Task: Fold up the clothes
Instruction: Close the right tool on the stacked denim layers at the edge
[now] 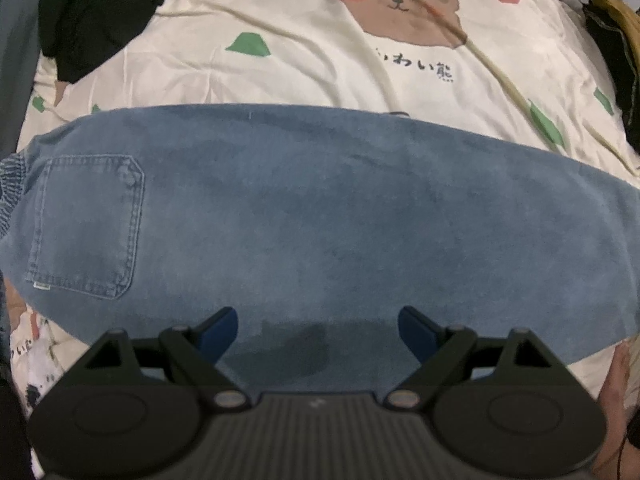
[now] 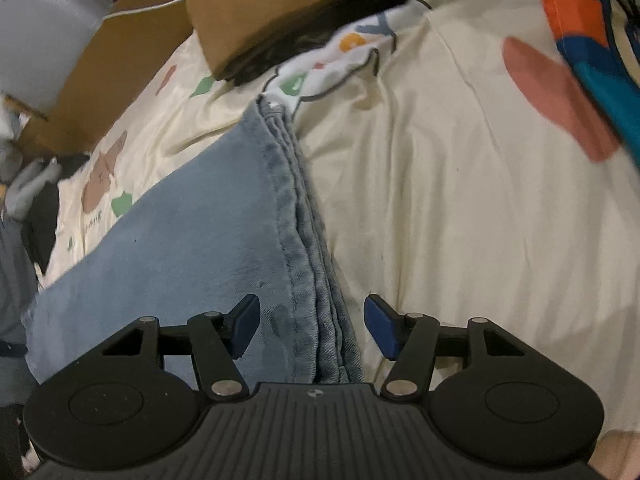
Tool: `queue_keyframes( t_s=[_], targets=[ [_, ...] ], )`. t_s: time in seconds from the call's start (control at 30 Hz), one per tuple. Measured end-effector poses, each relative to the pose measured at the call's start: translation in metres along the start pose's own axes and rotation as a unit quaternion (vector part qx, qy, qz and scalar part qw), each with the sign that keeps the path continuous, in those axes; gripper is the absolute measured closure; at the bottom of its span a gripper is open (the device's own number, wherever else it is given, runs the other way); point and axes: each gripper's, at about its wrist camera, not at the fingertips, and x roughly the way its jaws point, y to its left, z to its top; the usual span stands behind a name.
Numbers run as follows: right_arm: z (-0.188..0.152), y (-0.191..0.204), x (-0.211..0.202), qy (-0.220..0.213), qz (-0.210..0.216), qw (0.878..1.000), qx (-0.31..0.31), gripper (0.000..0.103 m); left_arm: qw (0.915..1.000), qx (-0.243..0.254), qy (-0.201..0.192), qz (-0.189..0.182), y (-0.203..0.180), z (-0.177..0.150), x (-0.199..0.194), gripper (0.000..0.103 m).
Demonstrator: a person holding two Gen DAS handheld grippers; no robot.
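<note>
Jeans are laid out long across the cartoon-bear bedsheet, already doubled leg over leg, back pocket facing up toward the left end. Left gripper hovers over the near edge mid-leg, fingers spread wide, nothing in them. Right gripper is also spread, straddling the stacked hems without pinching yet. Biggest risk imo: that hem stack has several layers, so if the right one only bites the top layer, the legs will slide apart when lifted. Denim's heavy too, so a shallow grab might just slip out, and dragging could bunch up the sheet.
</note>
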Motion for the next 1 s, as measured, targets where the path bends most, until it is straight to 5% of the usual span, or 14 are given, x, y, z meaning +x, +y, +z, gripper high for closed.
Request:
queue_keyframes(
  t_s=[0.57,0.8,1.0],
  targets=[
    [0.012,-0.015,-0.011,0.006,0.097,0.994,0.045,0.051,1.0000,-0.001,0.008,-0.004,-0.001,-0.003,0.002,0.014],
    [0.021,-0.021,0.011,0.039,0.097,0.994,0.026,0.052,0.9997,0.003,0.025,0.002,0.003,-0.010,0.012,0.014],
    [0.026,-0.022,0.016,0.063,0.145,0.987,0.032,0.051,0.9994,-0.015,0.029,0.006,0.011,-0.014,0.015,0.014]
  ],
)
